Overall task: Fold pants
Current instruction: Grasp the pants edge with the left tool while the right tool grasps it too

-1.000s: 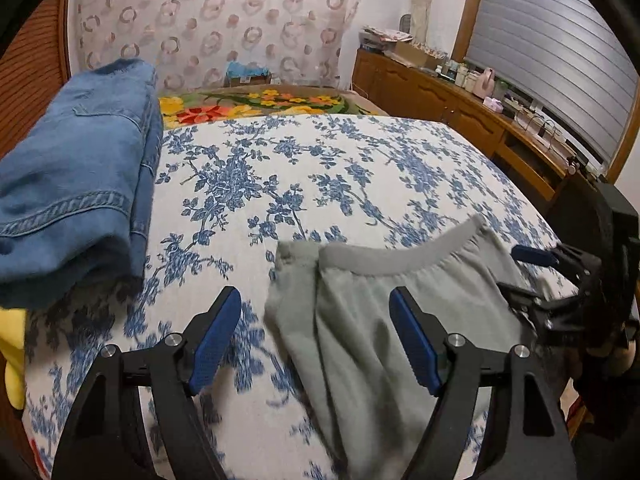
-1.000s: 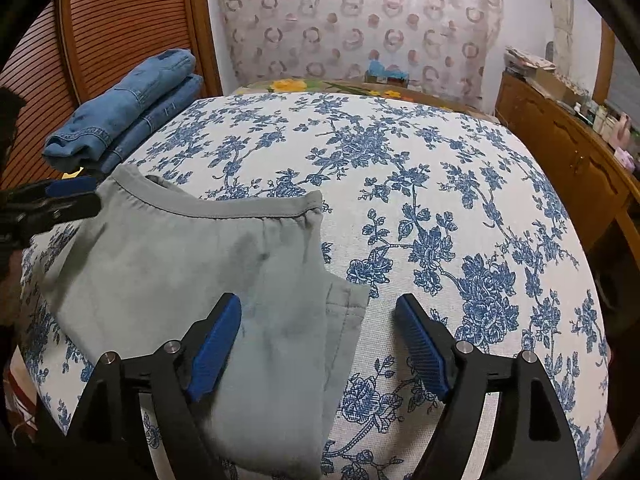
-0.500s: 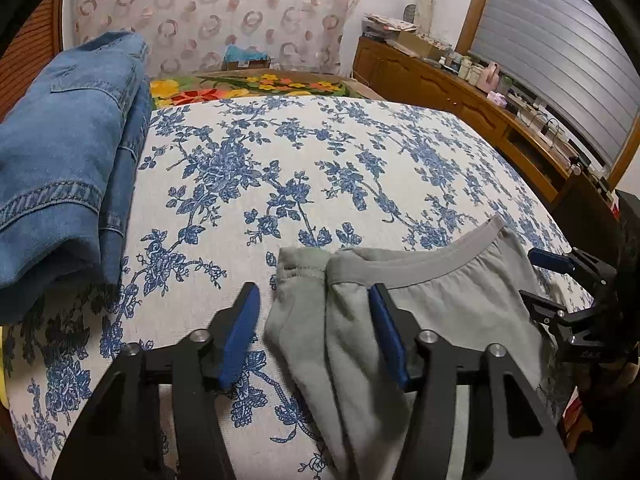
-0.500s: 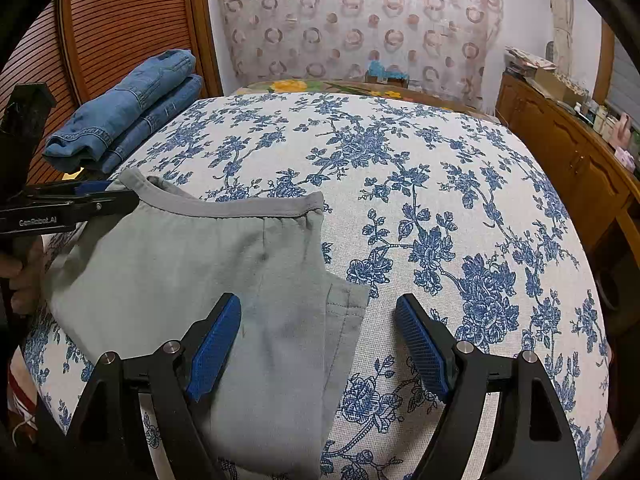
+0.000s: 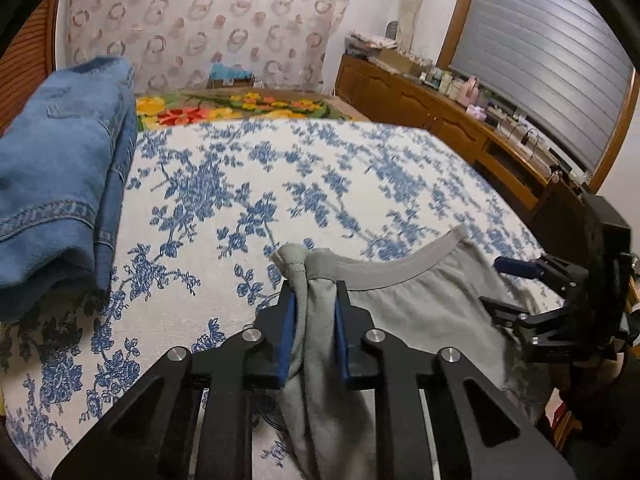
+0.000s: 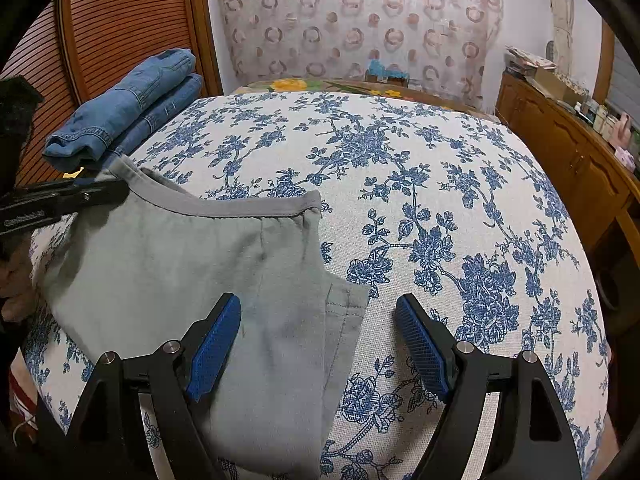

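Grey pants [image 5: 420, 308] lie on the near part of the bed, darker waistband [image 6: 224, 206] facing away from me. My left gripper [image 5: 315, 296] is closing on the waistband's left corner, and its blue pads press on the bunched, slightly lifted cloth. In the right wrist view the left gripper [image 6: 100, 192] meets that corner of the pants [image 6: 168, 264] from the left. My right gripper [image 6: 320, 312] stands open just above the pants' right edge and the small flap there, touching nothing. The left wrist view shows the right gripper [image 5: 494, 282] at the far right.
The bed has a white cover with blue flowers [image 6: 400, 160]. Folded blue jeans [image 5: 52, 184] are stacked at its far left, beside a slatted wooden door [image 6: 120, 20]. A wooden sideboard [image 5: 440, 120] with small items runs along the right wall. A hand [image 6: 16, 280] shows at the left edge.
The left gripper's jaws have come together from wide open onto the waistband's left corner, bunching and lifting the cloth. The right gripper has not moved.
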Demonstrator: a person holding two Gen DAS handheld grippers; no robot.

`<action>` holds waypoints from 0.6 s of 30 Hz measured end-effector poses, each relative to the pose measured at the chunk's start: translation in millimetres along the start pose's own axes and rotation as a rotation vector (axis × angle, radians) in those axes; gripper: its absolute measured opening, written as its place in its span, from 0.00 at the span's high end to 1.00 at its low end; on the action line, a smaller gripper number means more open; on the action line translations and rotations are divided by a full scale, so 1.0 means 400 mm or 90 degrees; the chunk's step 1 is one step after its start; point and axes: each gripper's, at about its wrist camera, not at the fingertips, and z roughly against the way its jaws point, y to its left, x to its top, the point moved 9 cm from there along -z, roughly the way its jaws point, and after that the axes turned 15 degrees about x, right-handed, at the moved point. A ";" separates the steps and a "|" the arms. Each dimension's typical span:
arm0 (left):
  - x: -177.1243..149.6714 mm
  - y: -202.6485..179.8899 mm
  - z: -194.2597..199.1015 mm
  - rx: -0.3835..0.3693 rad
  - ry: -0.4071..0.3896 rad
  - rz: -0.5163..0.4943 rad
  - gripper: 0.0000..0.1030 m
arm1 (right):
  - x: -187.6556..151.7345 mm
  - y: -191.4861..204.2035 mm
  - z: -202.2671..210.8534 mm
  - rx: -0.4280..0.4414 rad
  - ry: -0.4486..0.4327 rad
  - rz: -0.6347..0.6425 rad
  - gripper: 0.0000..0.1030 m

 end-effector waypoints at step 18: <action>0.022 -0.040 0.103 -0.021 -0.068 -0.004 0.85 | -0.004 0.020 0.018 0.076 -0.001 -0.026 0.89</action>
